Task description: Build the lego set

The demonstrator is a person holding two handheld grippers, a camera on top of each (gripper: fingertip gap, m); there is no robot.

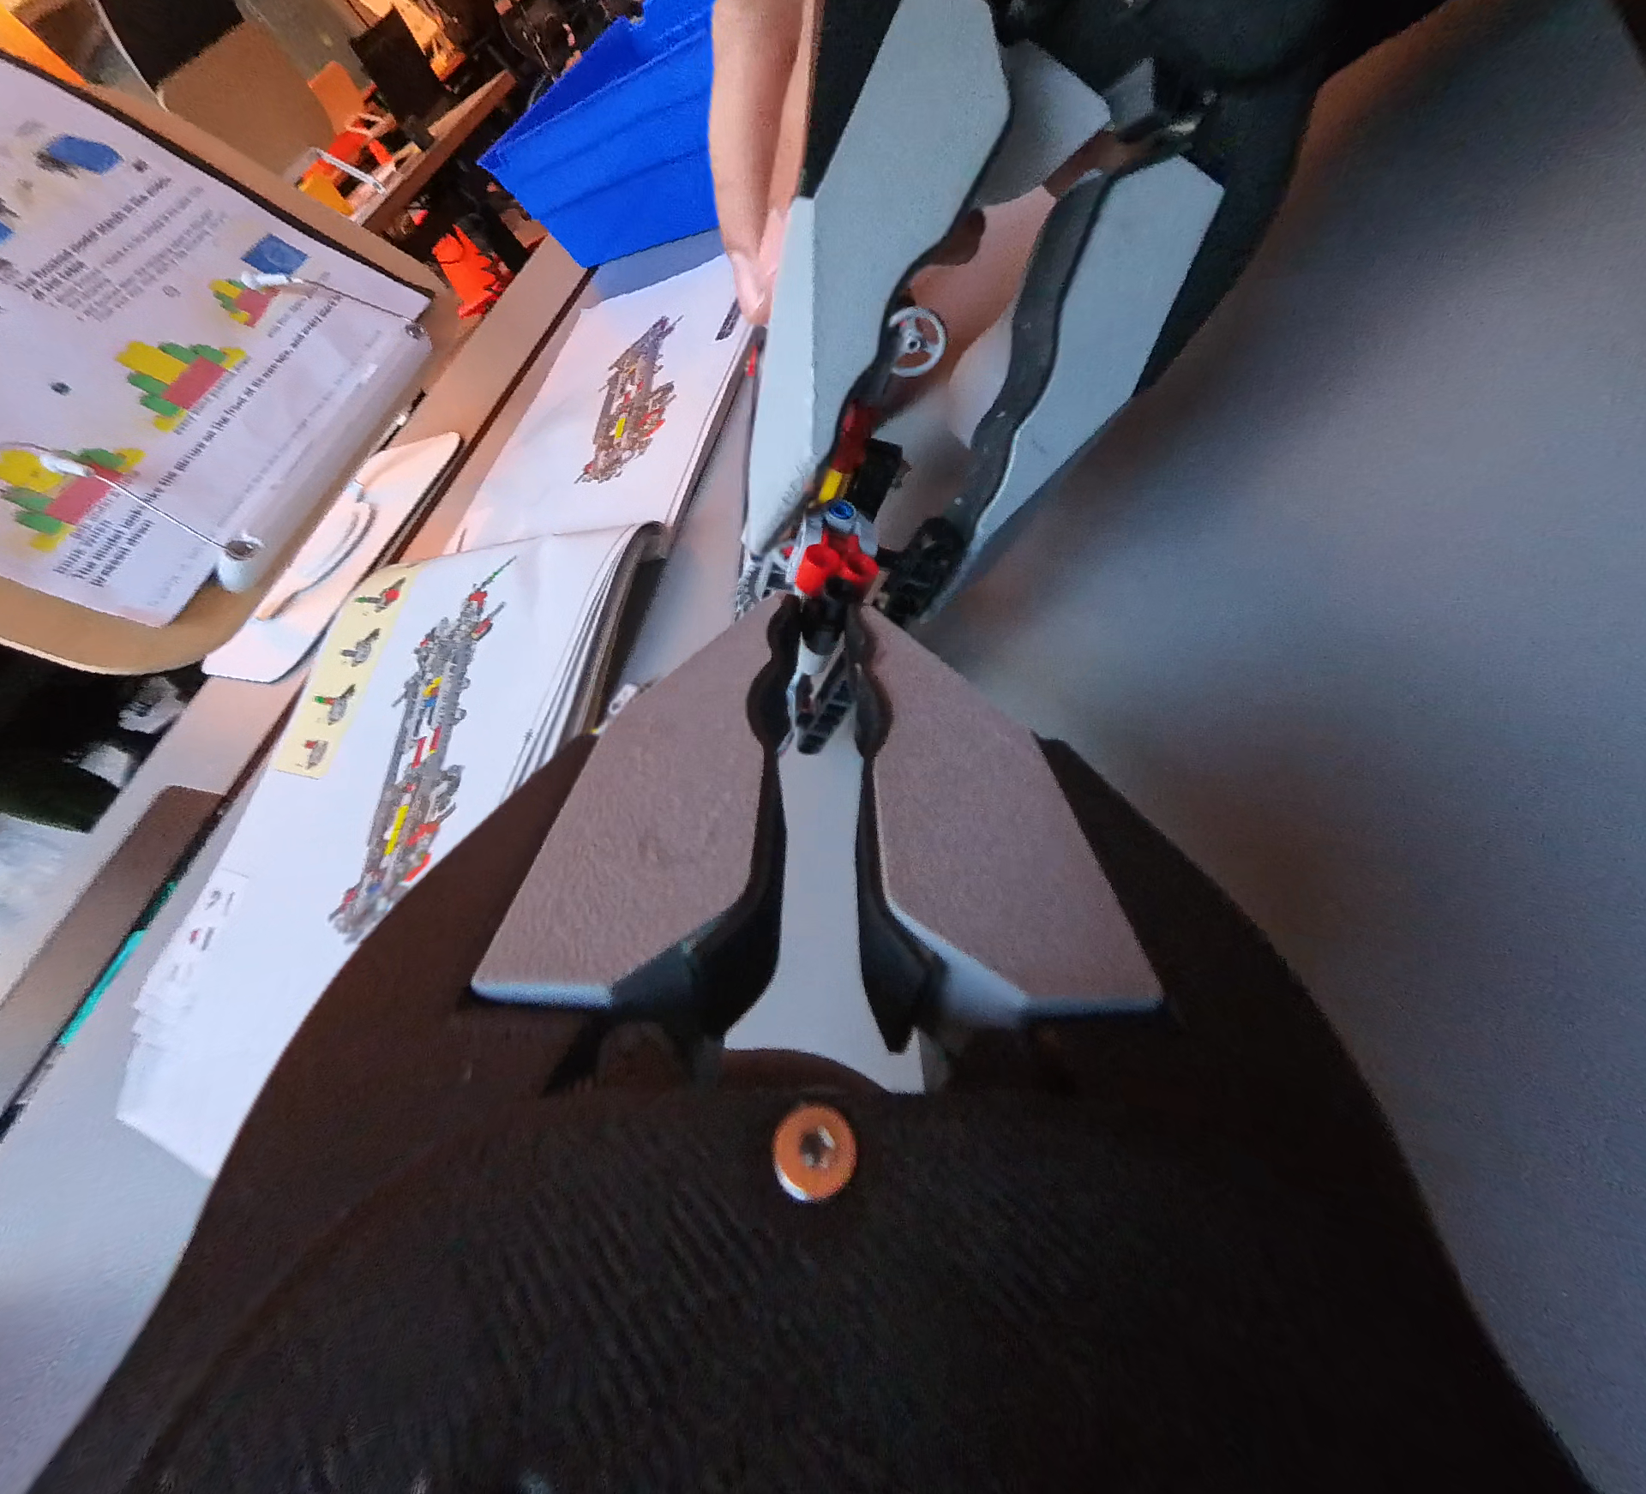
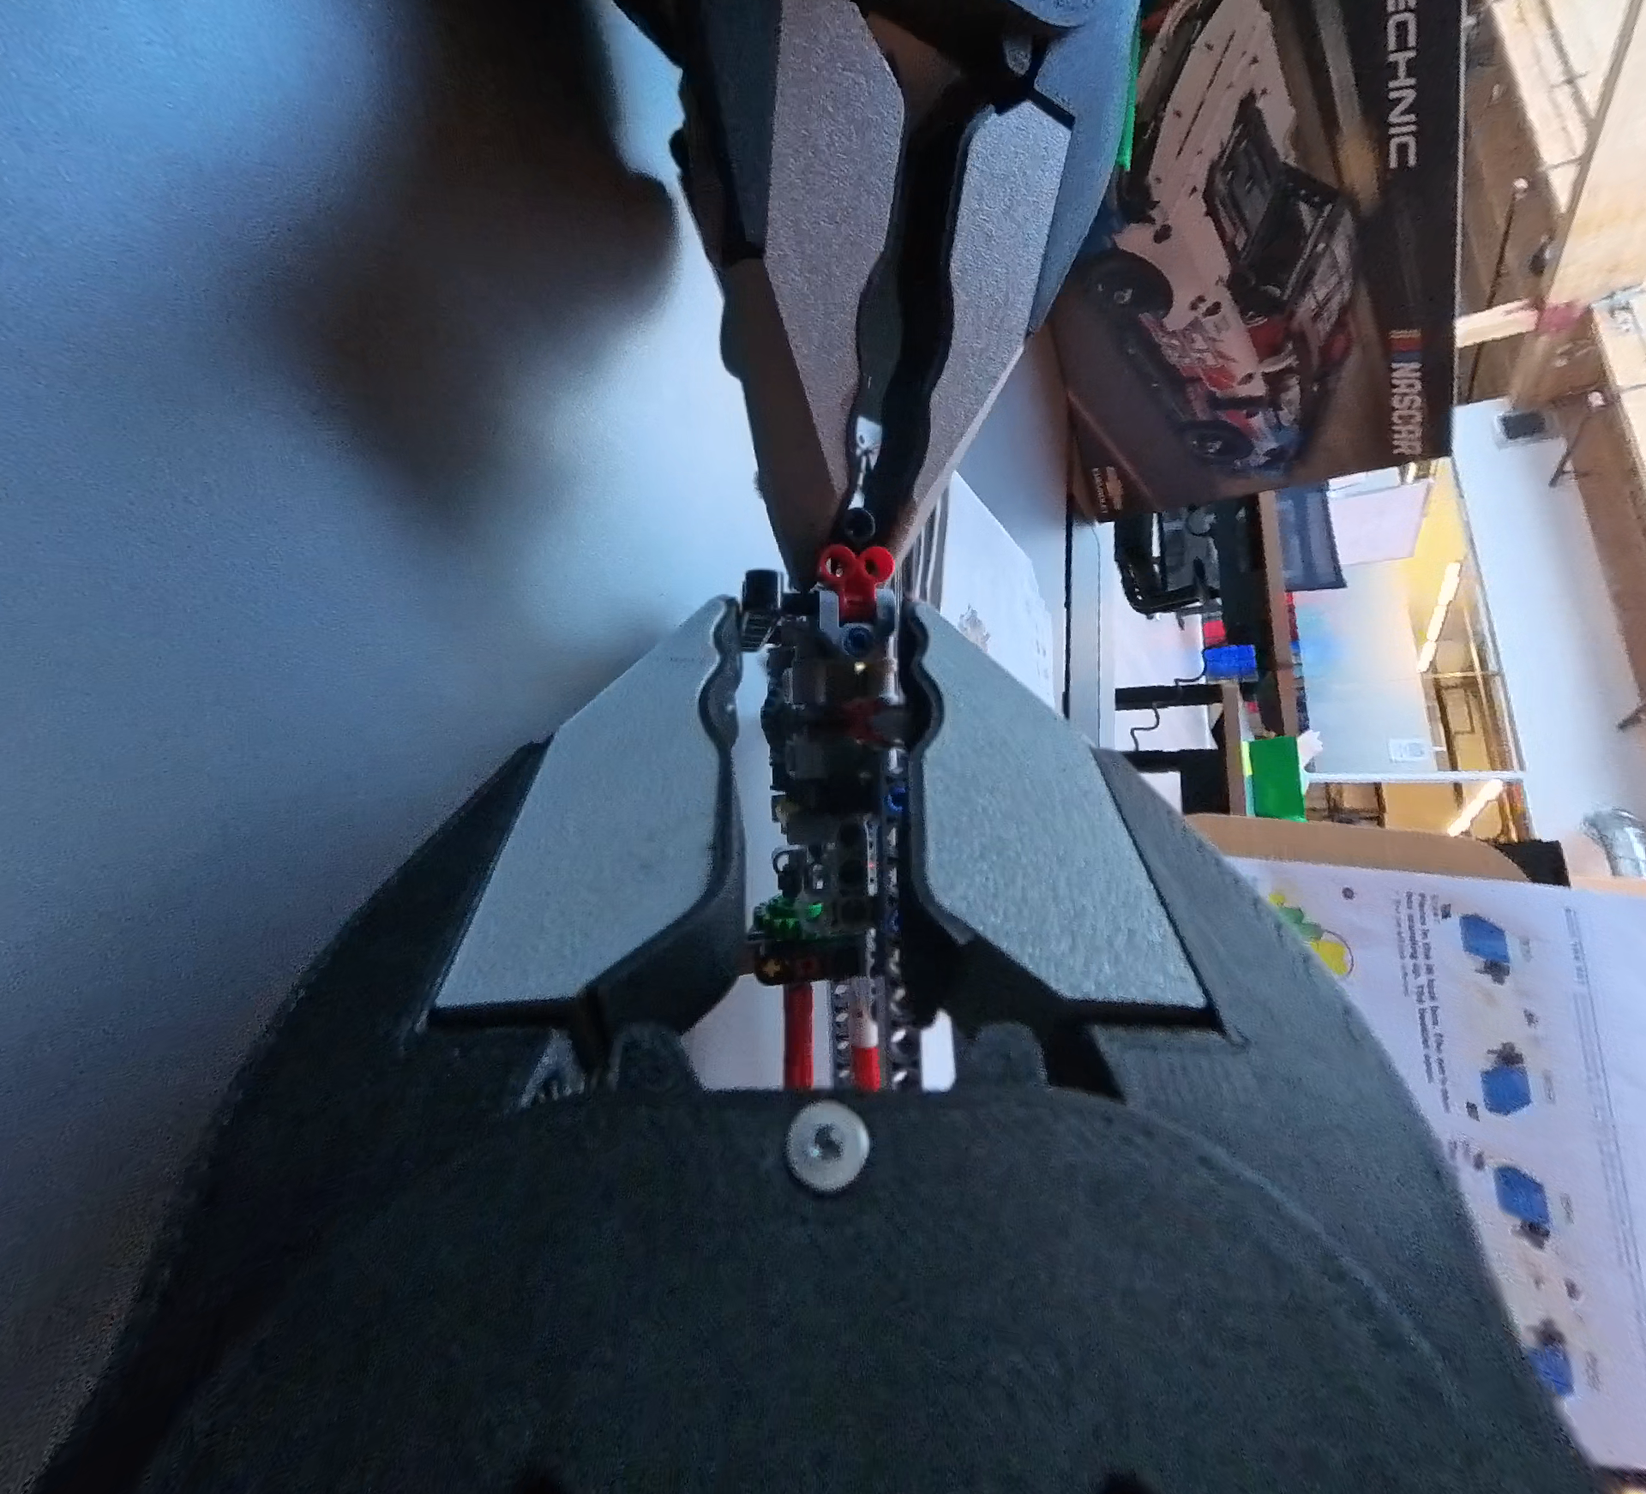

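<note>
My right gripper point(image 2: 828, 614) is shut on a long brick-built assembly point(image 2: 833, 748) of grey, black and red parts and holds it above the white table point(image 1: 1336, 650). A red connector point(image 2: 855, 565) sits at the assembly's far end. My left gripper point(image 1: 824, 623) is shut on a small black and white piece point(image 1: 819, 685), whose tip meets the red connector point(image 1: 837, 565). The right gripper point(image 1: 855, 552) comes in from the top of the left wrist view with the assembly point(image 1: 851, 463) between its fingers. The left gripper point(image 2: 855, 538) comes in from the top of the right wrist view.
An open instruction booklet point(image 1: 427, 739) lies on the table to the left, a blue bin point(image 1: 623, 142) behind it. A printed sheet on a stand point(image 1: 178, 383) is at far left. A hand point(image 1: 757, 115) grips the right gripper. The set's box point(image 2: 1291, 204) stands at right. Only a small space, under 4 cm, lies between the two pairs of fingers.
</note>
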